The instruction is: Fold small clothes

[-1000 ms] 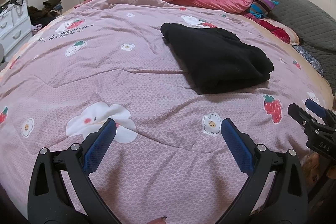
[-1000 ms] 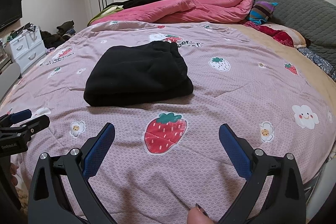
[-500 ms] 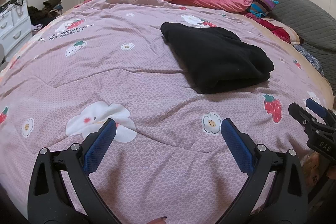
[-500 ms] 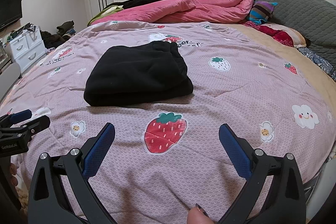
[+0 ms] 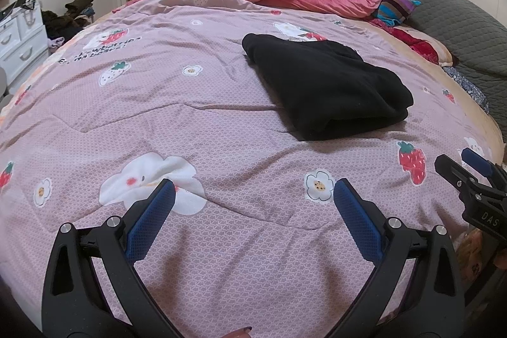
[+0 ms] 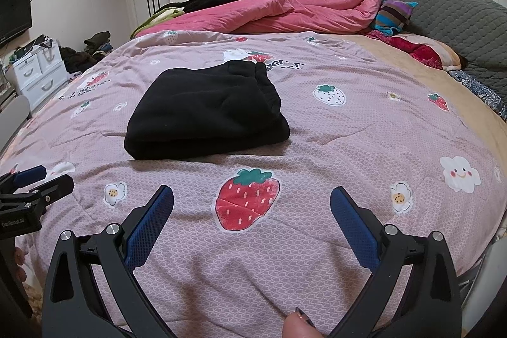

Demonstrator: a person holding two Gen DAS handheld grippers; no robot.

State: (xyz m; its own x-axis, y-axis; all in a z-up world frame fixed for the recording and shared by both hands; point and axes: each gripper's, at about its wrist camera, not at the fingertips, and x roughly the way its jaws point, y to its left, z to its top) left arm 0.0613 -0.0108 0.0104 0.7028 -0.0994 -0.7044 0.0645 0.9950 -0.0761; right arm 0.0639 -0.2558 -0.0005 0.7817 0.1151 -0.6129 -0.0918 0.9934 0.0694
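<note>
A black garment (image 5: pixel 329 86) lies folded in a thick rectangle on the pink strawberry-print bedspread (image 5: pixel 196 122); it also shows in the right wrist view (image 6: pixel 206 110). My left gripper (image 5: pixel 253 195) is open and empty, held over the near edge of the bed, well short and left of the garment. My right gripper (image 6: pixel 252 200) is open and empty, over the near edge just in front of the garment. Each gripper shows at the edge of the other's view: the right gripper (image 5: pixel 469 170) and the left gripper (image 6: pixel 35 179).
A bunched pink duvet (image 6: pixel 285 13) and dark clothes lie at the far side of the bed. Pillows (image 6: pixel 418 49) and a grey headboard (image 6: pixel 459 18) are at right. White drawers (image 6: pixel 41 75) stand on the left. White wardrobes line the back wall.
</note>
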